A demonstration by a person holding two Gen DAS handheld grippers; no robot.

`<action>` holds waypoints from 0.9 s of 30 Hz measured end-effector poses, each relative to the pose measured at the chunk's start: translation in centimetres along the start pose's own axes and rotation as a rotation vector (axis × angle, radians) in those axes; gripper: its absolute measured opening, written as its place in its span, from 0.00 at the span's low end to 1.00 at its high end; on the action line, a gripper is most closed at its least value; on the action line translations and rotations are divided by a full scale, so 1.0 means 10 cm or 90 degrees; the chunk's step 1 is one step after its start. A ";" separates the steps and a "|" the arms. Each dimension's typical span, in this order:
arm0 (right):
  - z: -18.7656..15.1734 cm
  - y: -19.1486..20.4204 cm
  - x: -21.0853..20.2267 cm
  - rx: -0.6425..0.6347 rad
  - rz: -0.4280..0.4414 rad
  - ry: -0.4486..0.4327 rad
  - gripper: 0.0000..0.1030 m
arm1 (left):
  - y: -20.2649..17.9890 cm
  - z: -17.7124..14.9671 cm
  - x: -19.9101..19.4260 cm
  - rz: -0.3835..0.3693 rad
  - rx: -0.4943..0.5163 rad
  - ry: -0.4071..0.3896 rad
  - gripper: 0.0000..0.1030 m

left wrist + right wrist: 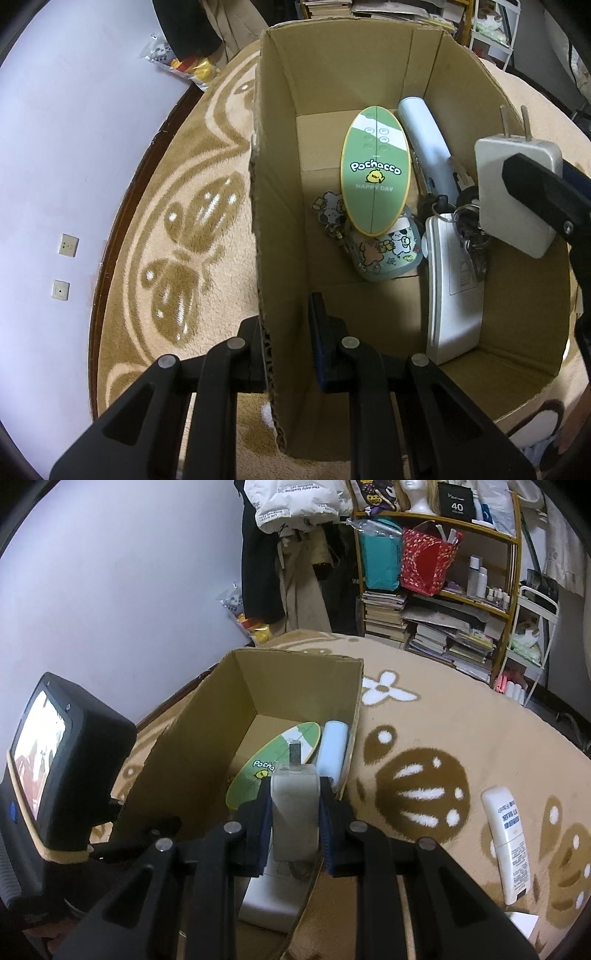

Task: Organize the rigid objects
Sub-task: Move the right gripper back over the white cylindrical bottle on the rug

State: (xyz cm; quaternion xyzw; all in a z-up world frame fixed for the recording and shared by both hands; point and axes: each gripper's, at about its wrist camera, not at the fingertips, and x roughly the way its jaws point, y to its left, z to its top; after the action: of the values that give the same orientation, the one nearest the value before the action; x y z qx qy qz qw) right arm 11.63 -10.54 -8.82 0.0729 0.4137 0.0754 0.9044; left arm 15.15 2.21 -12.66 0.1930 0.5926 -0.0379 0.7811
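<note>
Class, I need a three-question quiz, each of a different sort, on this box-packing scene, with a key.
1. True or false: the right tongs grip a white charger over the box.
2. What do the left tongs clamp? A) the box wall B) the keys C) the green board
3. Fill in: a white remote lies outside the box on the ____.

Key: 1 true; 2 A; 3 blanket.
</note>
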 end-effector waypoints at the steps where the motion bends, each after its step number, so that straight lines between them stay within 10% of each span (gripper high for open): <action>1: 0.00 0.00 0.00 0.005 0.001 -0.001 0.23 | 0.00 0.00 0.01 0.001 0.000 0.002 0.16; 14: 0.07 -0.06 -0.13 0.005 0.001 -0.017 0.26 | 0.01 0.00 0.01 0.007 -0.002 0.000 0.16; 22: 0.19 -0.34 -0.56 0.034 -0.043 -0.080 0.86 | 0.01 -0.02 -0.02 0.014 0.000 -0.004 0.16; 27: 0.21 -0.65 -0.61 0.053 -0.103 -0.082 0.97 | 0.03 -0.02 -0.04 0.011 -0.001 -0.004 0.16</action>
State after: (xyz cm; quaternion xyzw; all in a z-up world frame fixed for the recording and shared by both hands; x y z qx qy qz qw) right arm 9.74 -18.27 -4.23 0.0812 0.3619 -0.0202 0.9285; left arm 14.94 2.46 -12.27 0.1976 0.5885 -0.0311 0.7834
